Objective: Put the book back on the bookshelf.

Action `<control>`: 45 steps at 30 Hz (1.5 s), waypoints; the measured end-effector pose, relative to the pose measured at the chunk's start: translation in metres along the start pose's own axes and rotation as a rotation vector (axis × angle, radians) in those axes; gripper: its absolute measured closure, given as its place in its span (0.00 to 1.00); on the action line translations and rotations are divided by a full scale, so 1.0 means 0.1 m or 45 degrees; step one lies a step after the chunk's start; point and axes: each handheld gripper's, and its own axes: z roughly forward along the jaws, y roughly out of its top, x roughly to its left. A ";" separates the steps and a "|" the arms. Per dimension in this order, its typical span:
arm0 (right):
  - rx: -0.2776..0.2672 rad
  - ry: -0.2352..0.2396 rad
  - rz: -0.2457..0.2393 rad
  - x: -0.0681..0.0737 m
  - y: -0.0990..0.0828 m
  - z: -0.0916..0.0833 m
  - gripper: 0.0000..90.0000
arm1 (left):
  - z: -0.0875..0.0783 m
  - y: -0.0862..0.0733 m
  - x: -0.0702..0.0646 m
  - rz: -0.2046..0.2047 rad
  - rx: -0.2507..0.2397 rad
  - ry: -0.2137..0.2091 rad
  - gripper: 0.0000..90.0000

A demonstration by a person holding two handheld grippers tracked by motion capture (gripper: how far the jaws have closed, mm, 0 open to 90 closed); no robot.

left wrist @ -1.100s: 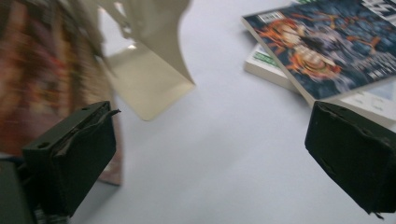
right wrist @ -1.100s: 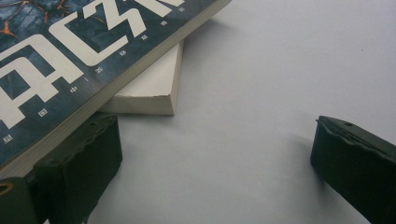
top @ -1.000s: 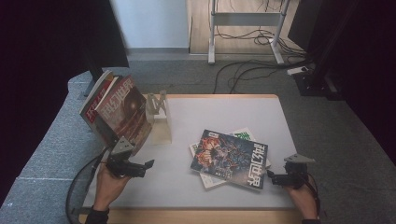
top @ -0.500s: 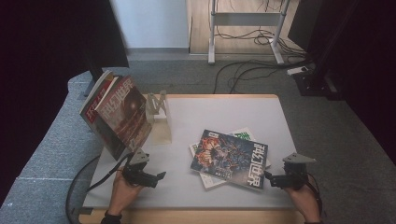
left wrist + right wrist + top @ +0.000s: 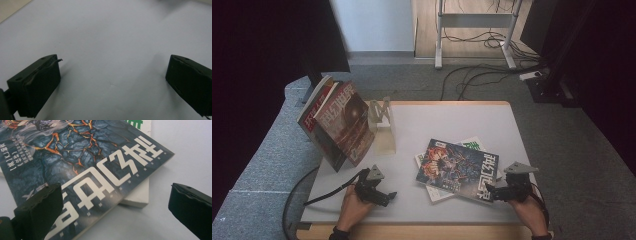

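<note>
The dark-covered book (image 5: 458, 170) is found lying flat on the table (image 5: 447, 120), right of centre, stacked askew on a white book (image 5: 469, 145) with a green title. Its near right corner overhangs that book and is seen just ahead of the right gripper (image 5: 113, 207), whose jaws are spread, nothing held. The left gripper (image 5: 112, 82) is likewise spread over bare tabletop. Open surface is noted between them.
</note>
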 end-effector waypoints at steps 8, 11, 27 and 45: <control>0.023 0.009 -0.003 -0.06 0.13 0.18 0.00 | 0.01 -0.02 -0.01 -0.003 -0.018 0.011 0.00; 0.030 0.010 -0.005 -0.10 0.19 0.26 0.00 | 0.01 -0.02 -0.01 -0.002 -0.018 0.011 0.00; 0.094 0.039 -0.032 -0.28 0.39 0.54 0.00 | 0.02 0.02 0.01 0.003 -0.013 -0.006 0.00; 0.104 0.104 -0.110 -0.16 0.53 0.68 0.00 | 0.07 0.24 -0.09 0.097 -0.002 -0.077 0.00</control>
